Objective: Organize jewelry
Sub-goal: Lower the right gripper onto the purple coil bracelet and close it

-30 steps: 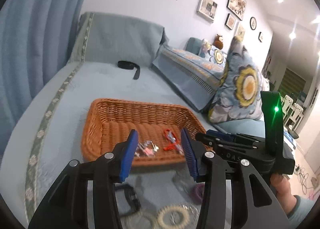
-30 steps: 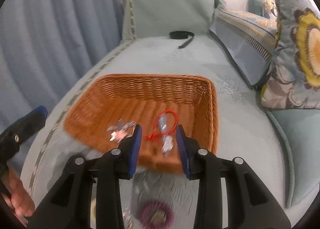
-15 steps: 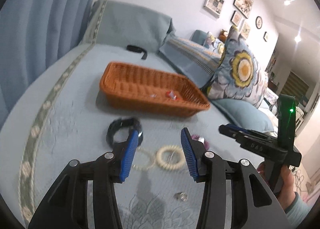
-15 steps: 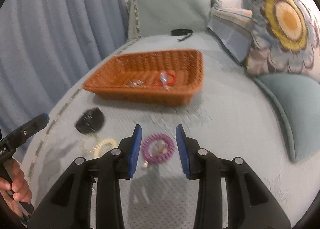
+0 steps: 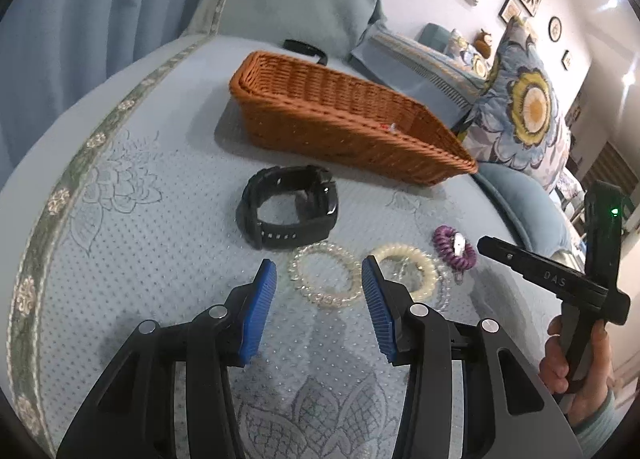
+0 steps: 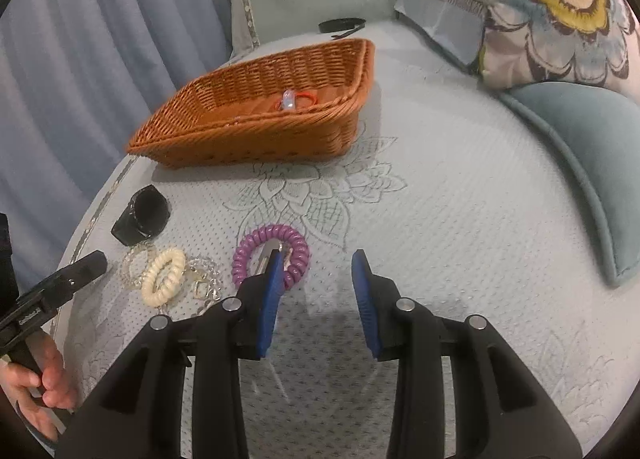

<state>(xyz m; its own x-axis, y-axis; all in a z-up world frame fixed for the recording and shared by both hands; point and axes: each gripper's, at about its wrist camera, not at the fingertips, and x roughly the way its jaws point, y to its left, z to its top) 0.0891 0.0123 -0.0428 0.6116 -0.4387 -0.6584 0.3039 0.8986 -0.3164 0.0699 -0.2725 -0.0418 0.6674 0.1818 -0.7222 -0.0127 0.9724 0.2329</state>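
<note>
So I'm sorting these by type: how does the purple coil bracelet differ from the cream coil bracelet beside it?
The purple coil bracelet is darker and carries a small white and metal tag; the cream coil bracelet shows none. The purple one lies alone on the bedspread, partly behind the right tool's left finger, while the cream one overlaps clear bead bracelets. Both are spiral rings lying flat, outside the wicker basket.

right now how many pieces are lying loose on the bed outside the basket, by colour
black watch: 1
clear beaded bracelet: 1
cream coil bracelet: 1
purple coil bracelet: 1
silver chain, partly hidden: 1
total: 5
</note>
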